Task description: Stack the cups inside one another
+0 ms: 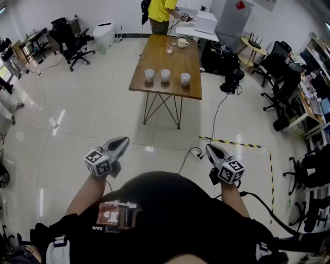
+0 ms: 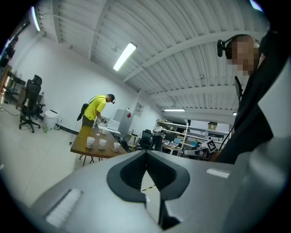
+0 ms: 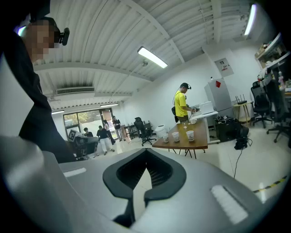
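Three cups (image 1: 165, 75) stand upright in a row on the tabletop (image 1: 166, 54) — each apart from its neighbour — well away from the left gripper (image 1: 125, 139) and right gripper (image 1: 209, 147), whose jaws are closed, empty.

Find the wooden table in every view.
Head view: wooden table at top centre, far ahead.
Left gripper view: table left of centre, small.
Right gripper view: table right of centre, small.
Shared landmark: person in yellow at its far end.

Distant table (image 1: 160, 59) common to all views
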Demonstrator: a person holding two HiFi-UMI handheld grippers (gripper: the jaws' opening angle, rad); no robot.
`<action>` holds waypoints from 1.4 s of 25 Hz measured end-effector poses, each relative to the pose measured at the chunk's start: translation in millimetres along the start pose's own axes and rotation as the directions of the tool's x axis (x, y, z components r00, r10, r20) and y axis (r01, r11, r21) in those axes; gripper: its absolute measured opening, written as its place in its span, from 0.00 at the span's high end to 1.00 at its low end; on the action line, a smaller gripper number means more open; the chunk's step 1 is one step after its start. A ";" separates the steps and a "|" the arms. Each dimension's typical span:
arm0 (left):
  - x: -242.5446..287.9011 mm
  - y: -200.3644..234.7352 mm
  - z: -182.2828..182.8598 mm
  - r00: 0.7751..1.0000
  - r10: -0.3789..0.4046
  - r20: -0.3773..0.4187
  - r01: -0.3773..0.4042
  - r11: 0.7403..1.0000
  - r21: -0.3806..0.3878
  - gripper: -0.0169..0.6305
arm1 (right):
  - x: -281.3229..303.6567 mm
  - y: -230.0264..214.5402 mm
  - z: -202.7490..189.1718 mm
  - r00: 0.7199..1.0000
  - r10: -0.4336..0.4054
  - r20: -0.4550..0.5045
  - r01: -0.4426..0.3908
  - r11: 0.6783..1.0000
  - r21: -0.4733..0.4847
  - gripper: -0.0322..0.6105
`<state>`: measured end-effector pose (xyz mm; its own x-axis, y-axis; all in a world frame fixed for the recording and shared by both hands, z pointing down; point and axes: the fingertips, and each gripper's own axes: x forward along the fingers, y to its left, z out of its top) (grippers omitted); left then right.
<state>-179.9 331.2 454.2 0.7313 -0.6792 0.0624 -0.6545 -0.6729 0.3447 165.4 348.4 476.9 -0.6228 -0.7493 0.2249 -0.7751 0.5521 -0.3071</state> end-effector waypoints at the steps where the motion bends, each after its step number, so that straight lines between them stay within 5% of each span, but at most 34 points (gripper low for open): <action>1: 3.4 -5.8 -0.4 1.000 0.001 -0.002 -0.001 1.000 0.003 0.97 | -5.1 -3.7 0.5 1.000 0.001 0.004 -0.001 1.000 0.004 0.93; 20: 70.6 -112.0 -28.9 0.998 0.062 -0.024 -0.063 0.998 -0.012 0.97 | -66.8 -93.7 -15.2 0.995 0.069 -0.065 -0.071 0.997 -0.018 0.93; 28: 76.5 -49.3 -24.7 0.999 0.049 -0.011 -0.049 0.998 -0.038 0.97 | -7.5 -82.7 1.2 0.993 0.073 -0.092 -0.077 0.996 -0.046 0.93; 35: 104.2 67.1 11.3 0.998 -0.062 -0.014 0.061 0.997 -0.056 0.97 | 95.7 -69.7 40.6 0.996 -0.015 -0.083 0.011 0.999 -0.052 0.93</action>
<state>-149.8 212.0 473.2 0.7730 -0.6321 0.0544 -0.5970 -0.6956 0.3996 164.1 223.4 482.3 -0.6176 -0.7246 0.3058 -0.7864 0.5622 -0.2560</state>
